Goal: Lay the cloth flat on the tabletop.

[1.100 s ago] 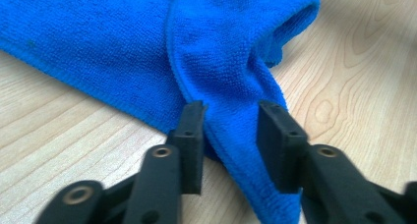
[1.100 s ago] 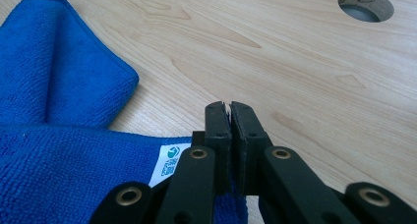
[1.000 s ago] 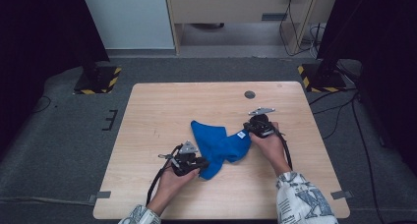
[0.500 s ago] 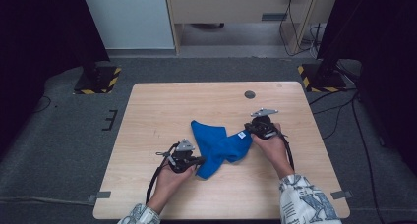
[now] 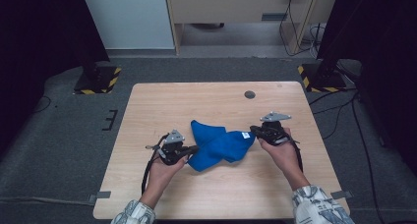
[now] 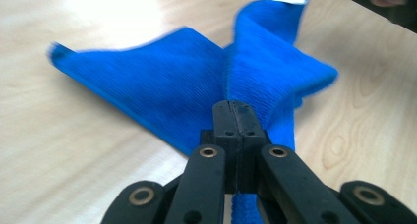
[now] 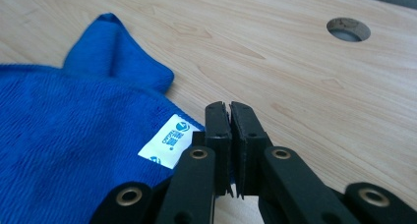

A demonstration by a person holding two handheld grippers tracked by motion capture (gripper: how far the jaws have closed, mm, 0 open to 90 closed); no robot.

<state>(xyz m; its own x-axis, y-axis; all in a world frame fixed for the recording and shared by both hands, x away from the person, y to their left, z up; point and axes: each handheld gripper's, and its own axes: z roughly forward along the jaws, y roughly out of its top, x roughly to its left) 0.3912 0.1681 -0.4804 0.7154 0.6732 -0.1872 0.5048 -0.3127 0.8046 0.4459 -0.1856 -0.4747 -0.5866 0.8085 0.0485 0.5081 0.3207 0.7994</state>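
A blue cloth (image 5: 216,145) lies crumpled in the middle of the wooden table (image 5: 196,101), stretched between my two grippers. My left gripper (image 5: 194,148) is shut on the cloth's near-left edge; in the left gripper view the jaws (image 6: 235,106) meet with blue fabric (image 6: 172,81) pinched between them. My right gripper (image 5: 253,130) is shut on the cloth's right corner, beside its white label (image 7: 169,140). In the right gripper view the jaws (image 7: 230,108) stand closed at the edge of the cloth (image 7: 74,121). One far corner of the cloth still rests on the table.
A round cable hole (image 5: 250,94) sits in the tabletop at the far right, also visible as the hole (image 7: 348,28) beyond my right jaws. Bare wood surrounds the cloth. Dark stands with striped feet (image 5: 96,80) flank the table on the floor.
My left gripper has closed on the cloth's edge and lifted a little. The right gripper has drawn its corner to the right, so the cloth is spread wider between them.
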